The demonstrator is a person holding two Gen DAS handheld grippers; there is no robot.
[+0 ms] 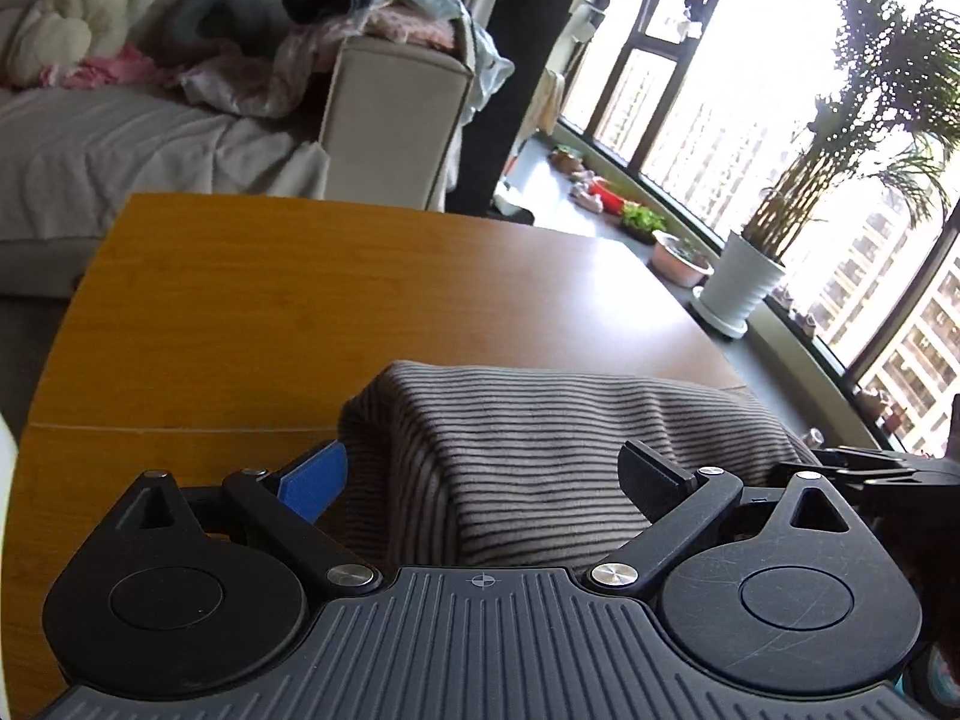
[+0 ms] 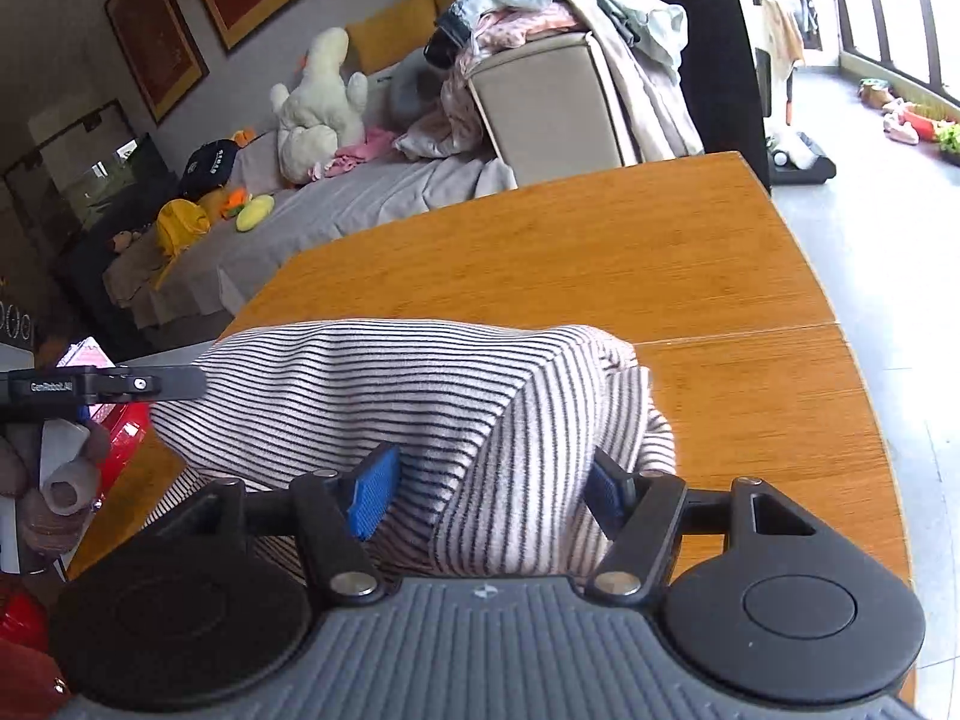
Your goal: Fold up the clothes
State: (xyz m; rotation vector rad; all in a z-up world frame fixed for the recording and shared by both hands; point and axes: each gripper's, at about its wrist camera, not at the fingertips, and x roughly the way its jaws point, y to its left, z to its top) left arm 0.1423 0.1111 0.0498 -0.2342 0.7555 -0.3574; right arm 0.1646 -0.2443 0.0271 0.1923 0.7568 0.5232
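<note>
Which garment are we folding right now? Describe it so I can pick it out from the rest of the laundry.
Start at the wooden table in front of the sofa. The striped garment lies bunched on its near edge, between both grippers' open fingers. It alone has thin dark stripes on pale fabric; the other clothes are piled on the sofa arm behind.

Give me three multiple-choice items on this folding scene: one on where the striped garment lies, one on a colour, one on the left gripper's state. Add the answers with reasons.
1. The striped garment lies on:
A. the sofa
B. the wooden table
C. the floor

2. The plant pot by the window is:
A. white
B. red
C. black

3. The left gripper is:
A. shut on the table edge
B. open, garment between its fingers
C. holding a plush toy

Answers:
1. B: both views show it bunched on the wood top.
2. A: the ribbed pot is white.
3. B: its fingers stand wide apart around the cloth.
</note>
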